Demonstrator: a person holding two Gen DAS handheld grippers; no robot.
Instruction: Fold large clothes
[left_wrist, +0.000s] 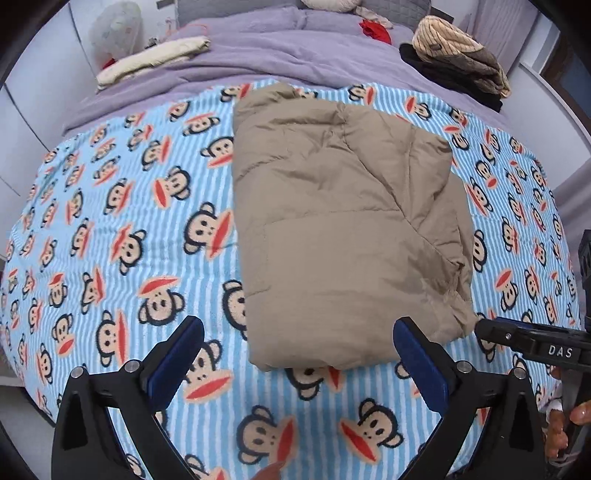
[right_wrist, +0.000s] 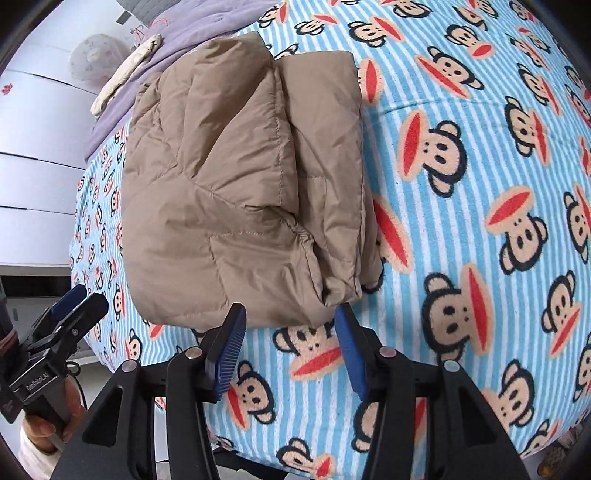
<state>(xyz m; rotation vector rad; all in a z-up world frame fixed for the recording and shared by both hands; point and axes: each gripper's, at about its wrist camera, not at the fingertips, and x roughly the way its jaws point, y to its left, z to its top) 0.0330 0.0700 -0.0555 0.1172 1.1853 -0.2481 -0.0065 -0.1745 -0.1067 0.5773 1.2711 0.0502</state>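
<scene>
Folded jacket, both claws let go

The tan jacket (left_wrist: 343, 225) lies bundled just ahead of the left claw (left_wrist: 299, 354), spread wide, empty; the right claw (right_wrist: 291, 332) half-open, empty; next likely: tidy or set it aside.
</scene>
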